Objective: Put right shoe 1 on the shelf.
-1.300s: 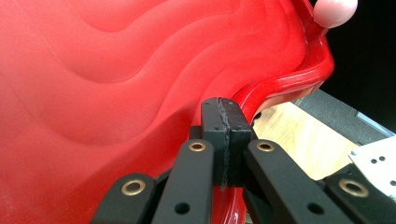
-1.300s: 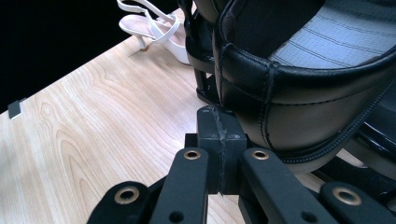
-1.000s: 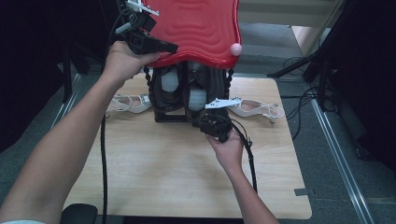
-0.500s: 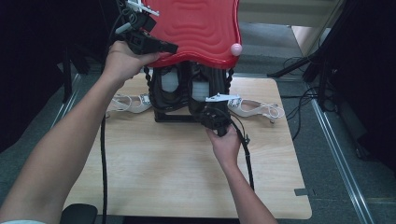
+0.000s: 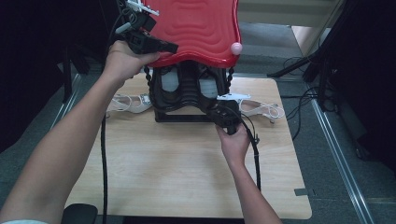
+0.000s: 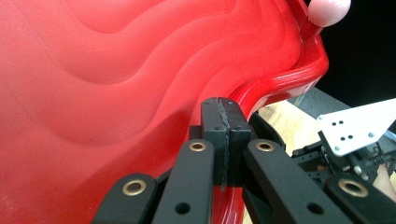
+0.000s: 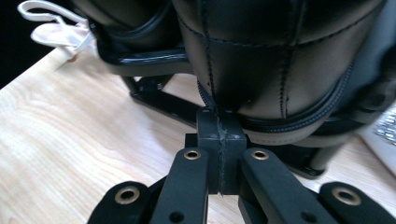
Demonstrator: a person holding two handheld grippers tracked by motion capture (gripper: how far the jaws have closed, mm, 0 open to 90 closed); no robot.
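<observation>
Boots (image 5: 187, 88), black and paired, sit in a black rack (image 5: 180, 116) at the far edge of the bench (image 5: 187, 168), under a red lid (image 5: 196, 28) tipped up by the left hand-held gripper (image 6: 223, 140), jaws pressed together at its rim. The right hand-held gripper (image 7: 219, 154), also pressed together (holding nothing), nudges the nearer boot's heel seam (image 7: 210, 70); better to push low and straight so the rack doesn't skid.

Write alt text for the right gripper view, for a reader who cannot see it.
The right gripper, jaws shut, has its tips against the lower edge of a black stitched leather boot with a zipper, which sits on a black rack. Pale wooden table lies to the left, and a white strappy sandal lies at upper left.
</observation>
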